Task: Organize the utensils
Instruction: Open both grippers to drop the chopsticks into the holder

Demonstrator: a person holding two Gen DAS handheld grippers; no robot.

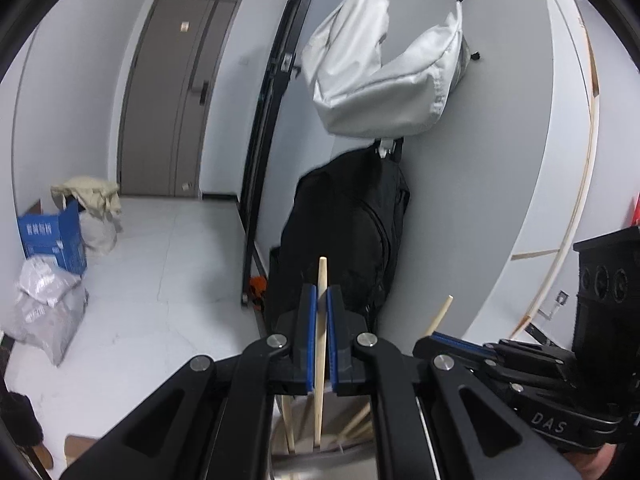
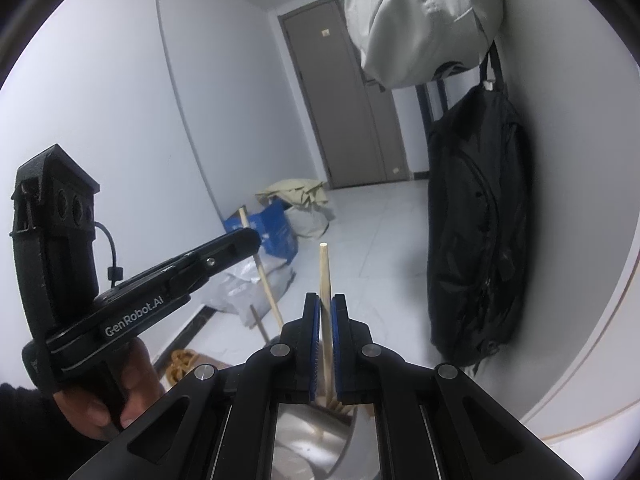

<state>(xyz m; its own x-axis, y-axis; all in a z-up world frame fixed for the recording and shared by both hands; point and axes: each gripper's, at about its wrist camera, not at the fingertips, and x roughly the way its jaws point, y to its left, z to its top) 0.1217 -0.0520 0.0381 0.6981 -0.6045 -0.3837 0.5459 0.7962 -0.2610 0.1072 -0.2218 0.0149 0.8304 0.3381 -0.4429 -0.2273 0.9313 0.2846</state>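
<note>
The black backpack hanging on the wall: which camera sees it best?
The right wrist view: the black backpack hangs unobstructed, nearly whole. In the left wrist view it sits behind the left claw and its chopstick, its bottom hidden.

Both grippers are matte black plastic with bright blue ribbed pads lining the inside of each finger. The left gripper (image 1: 322, 312) has chunky angular linkage arms with round silver pivot screws at the joints, same deal on the right gripper (image 2: 325, 316). From the right wrist view, the left one's side carries white "GenRobot.AI" lettering, a boxy black housing up top with round lens-like holes, and a thin black cable looping off it. The left hand (image 2: 116, 392) is bare skin, with a dark sleeve at the wrist. The right one's body reads "DAS" in pale letters.
</note>
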